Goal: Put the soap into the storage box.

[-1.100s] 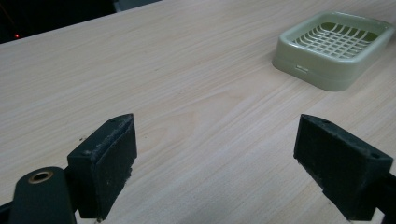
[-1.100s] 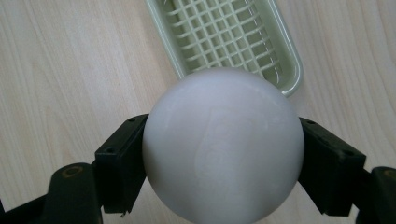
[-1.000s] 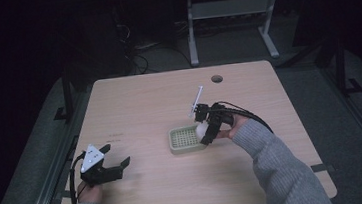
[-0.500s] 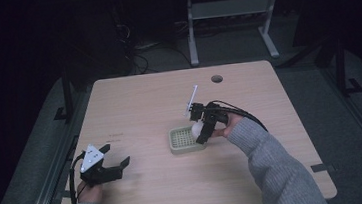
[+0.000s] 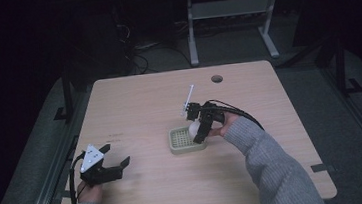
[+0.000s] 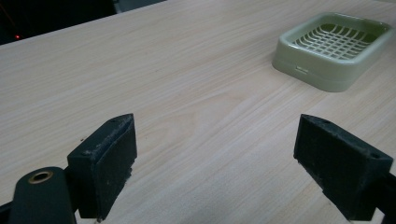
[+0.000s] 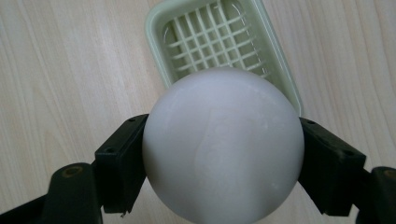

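A white ball sits squeezed between the black jaws of my right gripper, which is shut on it. In the high view the white ball hangs just above the right part of a pale green slotted tray. The right gripper view looks straight down on that tray, below the ball. My left gripper rests at the table's near left corner, open, nothing between its pads. The left gripper view has the tray at its far right.
The wooden table has a round cable hole near its back edge. A grey metal stand is on the dark floor behind the table. Bare wood lies between the two grippers.
My right gripper has carried the white ball leftward and down, from beside the tray to just over its right part. The left gripper has stayed put.
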A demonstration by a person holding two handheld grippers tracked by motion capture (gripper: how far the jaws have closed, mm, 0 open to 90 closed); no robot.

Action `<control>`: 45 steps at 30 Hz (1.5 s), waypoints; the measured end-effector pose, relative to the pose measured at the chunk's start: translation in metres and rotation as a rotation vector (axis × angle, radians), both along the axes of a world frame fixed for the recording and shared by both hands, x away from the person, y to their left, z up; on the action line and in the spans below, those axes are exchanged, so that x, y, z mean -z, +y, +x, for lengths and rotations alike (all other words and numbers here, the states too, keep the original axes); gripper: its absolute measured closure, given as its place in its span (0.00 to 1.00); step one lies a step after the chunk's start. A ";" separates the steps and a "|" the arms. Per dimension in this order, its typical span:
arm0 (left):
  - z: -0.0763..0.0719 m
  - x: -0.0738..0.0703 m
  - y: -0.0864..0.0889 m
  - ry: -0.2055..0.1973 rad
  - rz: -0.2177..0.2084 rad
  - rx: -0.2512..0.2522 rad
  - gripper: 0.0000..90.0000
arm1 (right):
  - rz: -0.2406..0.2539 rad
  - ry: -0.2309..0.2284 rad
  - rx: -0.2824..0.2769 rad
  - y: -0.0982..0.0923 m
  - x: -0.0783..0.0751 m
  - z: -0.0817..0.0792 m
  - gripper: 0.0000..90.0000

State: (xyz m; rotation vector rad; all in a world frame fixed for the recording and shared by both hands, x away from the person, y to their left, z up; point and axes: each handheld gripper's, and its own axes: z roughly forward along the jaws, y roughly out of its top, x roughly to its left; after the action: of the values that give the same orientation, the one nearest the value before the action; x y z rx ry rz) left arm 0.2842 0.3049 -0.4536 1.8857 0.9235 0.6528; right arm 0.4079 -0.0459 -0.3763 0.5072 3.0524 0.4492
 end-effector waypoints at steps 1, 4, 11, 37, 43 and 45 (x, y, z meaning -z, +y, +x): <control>0.000 0.000 0.000 -0.001 0.002 0.000 0.14 | 0.002 0.001 0.001 0.001 0.000 0.000 0.26; 0.000 0.000 0.000 -0.001 0.000 0.000 0.14 | -0.001 -0.005 -0.009 0.005 -0.002 0.001 0.26; 0.000 0.000 0.000 -0.003 -0.001 0.001 0.14 | 0.002 -0.006 -0.018 0.011 -0.005 0.003 0.26; 0.000 -0.001 0.002 0.002 0.001 0.000 0.14 | -0.007 0.014 -0.047 0.032 0.011 0.010 0.26; 0.000 -0.001 0.002 0.001 0.000 0.000 0.14 | -0.014 0.018 -0.042 0.035 0.016 0.013 0.26; 0.000 0.000 0.002 0.001 -0.002 0.000 0.14 | -0.019 0.015 -0.043 0.036 0.017 0.014 0.26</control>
State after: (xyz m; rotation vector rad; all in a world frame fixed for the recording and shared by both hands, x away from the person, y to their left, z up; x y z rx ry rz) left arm 0.2838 0.3066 -0.4532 1.8840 0.9241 0.6509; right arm 0.4219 -0.0097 -0.3935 0.4469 3.0846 0.4192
